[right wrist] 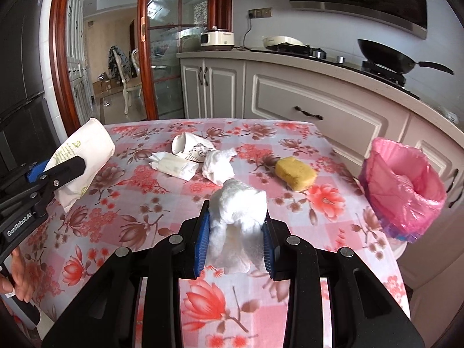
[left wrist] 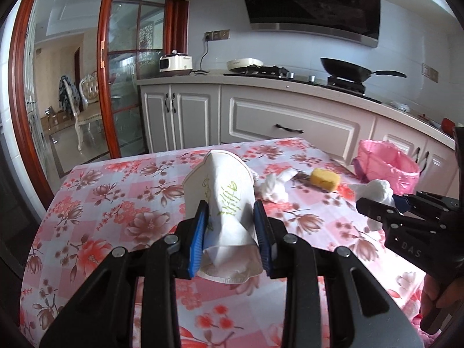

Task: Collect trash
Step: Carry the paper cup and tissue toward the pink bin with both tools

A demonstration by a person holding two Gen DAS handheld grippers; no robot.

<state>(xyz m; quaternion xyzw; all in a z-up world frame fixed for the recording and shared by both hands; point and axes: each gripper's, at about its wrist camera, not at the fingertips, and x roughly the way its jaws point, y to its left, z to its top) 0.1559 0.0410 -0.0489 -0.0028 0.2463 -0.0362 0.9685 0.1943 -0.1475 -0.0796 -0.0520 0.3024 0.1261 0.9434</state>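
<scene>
The right gripper (right wrist: 234, 233) pinches a white tissue wad (right wrist: 236, 211); the left gripper (left wrist: 230, 226) clamps a crushed paper cup (left wrist: 223, 197). The pink-lined bin (right wrist: 406, 185) sits far right, nearer the right gripper.

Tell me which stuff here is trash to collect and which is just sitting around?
For the job:
crushed paper cup in the left gripper
tissue wad in the right gripper
second paper cup, wrapper and loose tissue on the table
pink-lined bin

Just lying about:
yellow sponge
black wok
rice cooker
</scene>
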